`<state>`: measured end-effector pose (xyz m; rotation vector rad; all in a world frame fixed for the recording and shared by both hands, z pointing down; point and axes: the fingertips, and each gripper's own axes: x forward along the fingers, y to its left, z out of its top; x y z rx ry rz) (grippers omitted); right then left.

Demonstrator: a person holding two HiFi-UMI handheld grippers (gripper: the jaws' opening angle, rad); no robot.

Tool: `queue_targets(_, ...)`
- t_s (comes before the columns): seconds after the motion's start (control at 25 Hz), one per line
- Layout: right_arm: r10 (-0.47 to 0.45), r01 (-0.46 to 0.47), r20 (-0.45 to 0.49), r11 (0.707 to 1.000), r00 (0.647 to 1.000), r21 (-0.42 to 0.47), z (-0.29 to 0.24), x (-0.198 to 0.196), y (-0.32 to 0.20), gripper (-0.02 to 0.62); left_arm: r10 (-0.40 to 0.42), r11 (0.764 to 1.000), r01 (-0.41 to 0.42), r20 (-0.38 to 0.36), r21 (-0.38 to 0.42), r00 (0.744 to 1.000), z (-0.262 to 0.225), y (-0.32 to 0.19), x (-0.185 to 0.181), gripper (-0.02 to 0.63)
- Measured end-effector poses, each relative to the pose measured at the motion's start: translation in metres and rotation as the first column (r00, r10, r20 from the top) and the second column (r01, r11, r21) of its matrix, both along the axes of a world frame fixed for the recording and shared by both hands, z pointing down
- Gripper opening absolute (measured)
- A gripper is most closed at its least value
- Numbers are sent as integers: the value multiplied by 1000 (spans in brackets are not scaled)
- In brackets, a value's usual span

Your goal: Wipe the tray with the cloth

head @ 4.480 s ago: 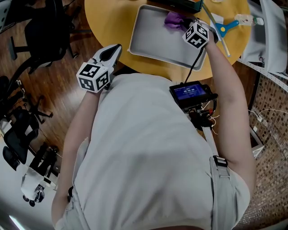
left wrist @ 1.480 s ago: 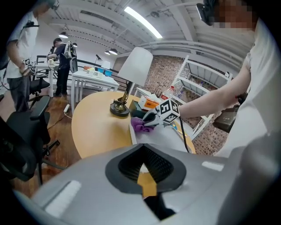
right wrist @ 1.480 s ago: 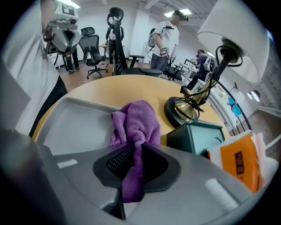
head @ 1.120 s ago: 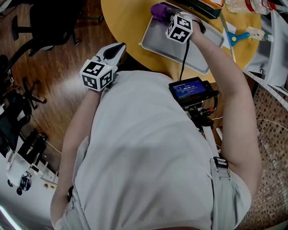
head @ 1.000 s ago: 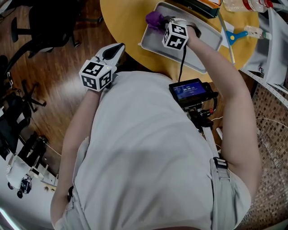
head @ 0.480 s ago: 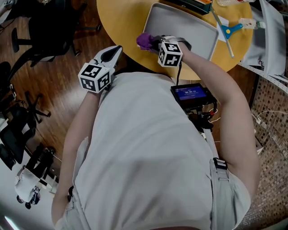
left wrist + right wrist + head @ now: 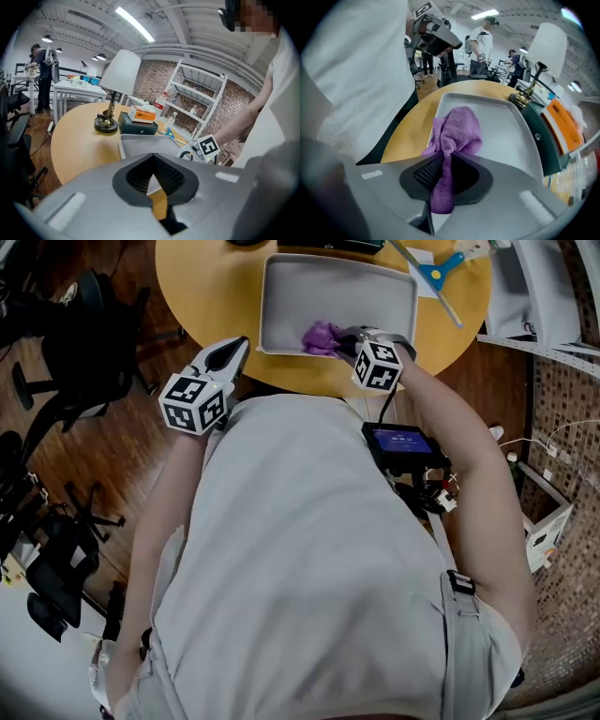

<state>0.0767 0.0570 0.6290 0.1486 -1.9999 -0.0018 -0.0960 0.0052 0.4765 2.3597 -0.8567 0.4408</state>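
Observation:
A grey metal tray (image 7: 281,296) lies on the round yellow table (image 7: 202,287). A bunched purple cloth (image 7: 322,337) rests on the tray floor by its near rim. My right gripper (image 7: 345,337) is shut on it and points steeply down. In the right gripper view the cloth (image 7: 459,129) runs up through my right gripper (image 7: 446,158) and spreads on the tray (image 7: 511,140). My left gripper (image 7: 236,345) hangs off the table's near edge, shut and empty. The left gripper view looks past my left gripper (image 7: 153,157) at the tray (image 7: 140,144).
A brass lamp with a white shade (image 7: 112,93) and a dark green box (image 7: 138,127) topped by an orange one stand behind the tray. A blue-handled tool (image 7: 437,266) lies to the tray's right. Office chairs (image 7: 89,343) stand on the wooden floor at left, and a white shelf rack (image 7: 197,98) at right.
My right gripper dragged the cloth from the tray's far left corner to its near edge, then right along that edge. The left gripper stayed beside the table.

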Motion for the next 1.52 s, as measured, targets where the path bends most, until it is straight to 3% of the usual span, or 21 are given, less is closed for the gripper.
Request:
queue_targets(0.16, 87, -85, -74, 996, 993, 32, 12, 53, 2, 55, 60, 998, -60, -16, -9, 998, 8, -12, 14, 0)
queue_targets(0.44, 136, -115, -218, 988, 966, 108, 25, 126, 10, 55, 130, 992, -130, -18, -2, 991, 9, -19, 38, 0)
queue_targets(0.76, 99, -46, -283, 981, 954, 190, 22, 124, 11, 55, 124, 992, -124, -9, 0, 992, 8, -18, 36, 0)
queue_targets(0.88, 98, -6, -281, 951, 955, 310, 2, 120, -7, 55, 128, 992, -128, -12, 2, 992, 9, -21, 38, 0)
queue_targets(0.96, 146, -30, -267, 919, 952, 394, -14, 126, -26, 55, 130, 992, -130, -11, 2, 992, 9, -22, 39, 0)
queue_targets(1.04, 276, -152, -217, 875, 936, 459, -31, 146, -50, 55, 132, 991, -132, -10, 2, 991, 9, -22, 41, 0)
queue_targets(1.12, 480, -370, -112, 787, 870, 494, -51, 177, -74, 55, 133, 991, -133, -7, 3, 991, 8, -19, 42, 0)
queue_targets(1.2, 668, -588, 5, 652, 744, 478, -66, 213, -93, 55, 129, 992, -129, -1, 5, 992, 6, -17, 41, 0)
queue_targets(1.28, 790, -742, 84, 526, 607, 417, -70, 243, -102, 55, 118, 993, -118, 9, 7, 993, 5, -15, 38, 0)
queue_targets(1.36, 864, -835, 107, 433, 492, 341, -62, 264, -102, 55, 101, 995, -101, 19, 9, 995, 3, -14, 35, 0)
queue_targets(1.44, 907, -885, 87, 377, 413, 272, -49, 272, -94, 55, 84, 996, -84, 27, 13, 996, -2, -10, 28, 0)
queue_targets(1.52, 923, -904, 39, 366, 383, 221, -33, 270, -82, 57, 67, 998, -67, 34, 17, 997, -7, -5, 19, 0)
